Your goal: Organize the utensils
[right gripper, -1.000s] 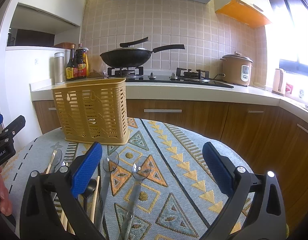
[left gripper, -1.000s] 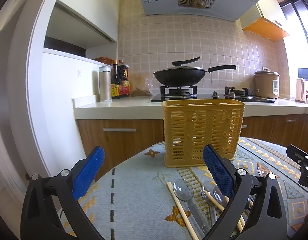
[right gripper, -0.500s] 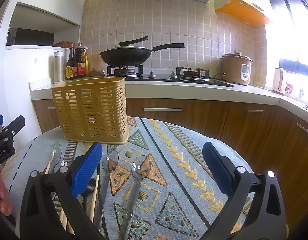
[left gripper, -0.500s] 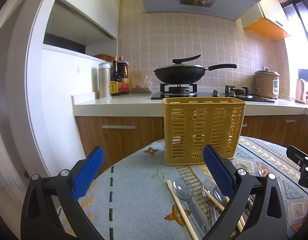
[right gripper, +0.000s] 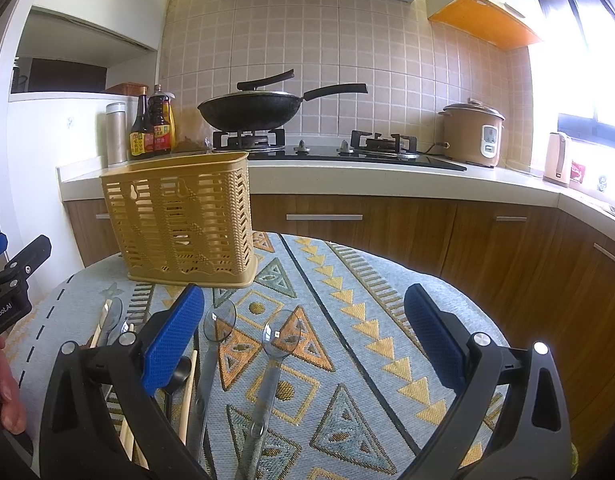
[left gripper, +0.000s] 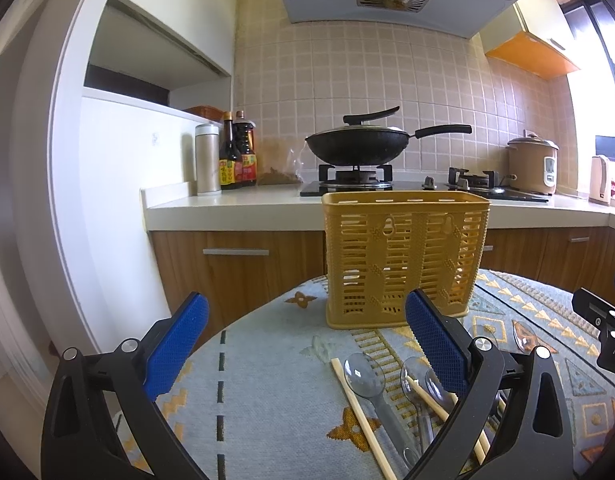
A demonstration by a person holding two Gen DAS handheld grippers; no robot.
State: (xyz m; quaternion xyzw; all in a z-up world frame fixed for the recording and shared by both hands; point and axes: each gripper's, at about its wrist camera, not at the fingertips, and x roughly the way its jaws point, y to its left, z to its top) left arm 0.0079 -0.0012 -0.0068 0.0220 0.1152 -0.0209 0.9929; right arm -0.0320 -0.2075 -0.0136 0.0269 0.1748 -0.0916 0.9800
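Observation:
A yellow slatted utensil basket [left gripper: 403, 258] stands upright at the far side of the round table; it also shows in the right wrist view [right gripper: 179, 220]. Clear plastic spoons [left gripper: 367, 372] and wooden chopsticks [left gripper: 361, 416] lie on the patterned cloth in front of it. In the right wrist view two clear spoons [right gripper: 273, 344] lie between my fingers, with chopsticks [right gripper: 187, 392] at the left. My left gripper [left gripper: 307, 344] is open and empty above the cloth. My right gripper [right gripper: 303, 336] is open and empty above the spoons.
A kitchen counter [left gripper: 247, 204] runs behind the table with a black wok [left gripper: 359, 148] on the stove, sauce bottles [left gripper: 237, 156] and a rice cooker [right gripper: 473, 134]. The table edge [right gripper: 487, 316] drops off at the right. The left gripper's body [right gripper: 11, 288] shows at the far left.
Both views have risen slightly, so the basket sits a little lower and nearer. Both grippers stay open. The utensils have not moved.

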